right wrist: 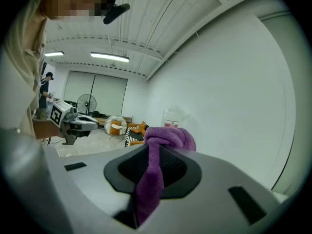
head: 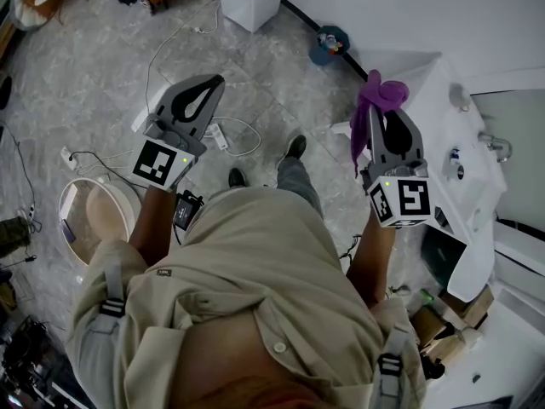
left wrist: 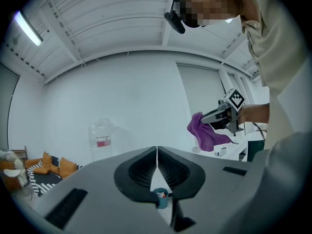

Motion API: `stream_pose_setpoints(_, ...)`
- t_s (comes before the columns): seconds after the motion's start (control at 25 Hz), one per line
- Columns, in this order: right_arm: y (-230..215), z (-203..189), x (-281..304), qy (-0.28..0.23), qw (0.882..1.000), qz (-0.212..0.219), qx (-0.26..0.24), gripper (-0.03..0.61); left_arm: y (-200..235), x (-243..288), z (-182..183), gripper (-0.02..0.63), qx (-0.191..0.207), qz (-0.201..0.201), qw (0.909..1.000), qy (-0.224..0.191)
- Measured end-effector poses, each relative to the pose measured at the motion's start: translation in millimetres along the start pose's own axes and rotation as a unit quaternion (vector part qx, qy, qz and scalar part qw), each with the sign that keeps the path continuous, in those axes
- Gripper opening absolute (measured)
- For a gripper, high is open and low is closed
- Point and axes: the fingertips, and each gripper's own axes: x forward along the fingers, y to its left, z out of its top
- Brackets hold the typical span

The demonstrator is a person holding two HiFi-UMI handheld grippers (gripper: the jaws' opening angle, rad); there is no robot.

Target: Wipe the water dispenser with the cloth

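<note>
Cloth (right wrist: 168, 136), purple, bunched and limp, pinched in right gripper (head: 385, 119) jaws; left gripper (left wrist: 156, 152) jaws together, empty.

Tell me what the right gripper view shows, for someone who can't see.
The right claw is shut on a purple cloth that bunches above its tips. The left claw shows at the left, and a bottle stands by the white wall.

A: Anything legible here?
B: Nothing. The red label (left wrist: 103, 142) on the water bottle (left wrist: 102, 129) is too small and blurred to read. The left marker cube (head: 162, 162) and right marker cube (head: 400, 201) bear only black-and-white square patterns, no letters.
</note>
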Motion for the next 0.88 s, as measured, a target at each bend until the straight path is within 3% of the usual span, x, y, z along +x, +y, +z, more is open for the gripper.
stream_pose_setpoints(0.56, -138.0, -6.1, 137.6, -0.029, 0.993, 0.113, 0.006, 0.071, 36.7, 145.1, 24.6, 0.023, 0.028, 0.108, 0.9933, 0.032)
stream_pose_setpoints(0.88, -187.6, -7.8, 177.5, -0.039, 0.986, 0.160, 0.008, 0.071, 28.1, 207.0, 30.5, 0.021, 0.027, 0.130, 0.9899, 0.050)
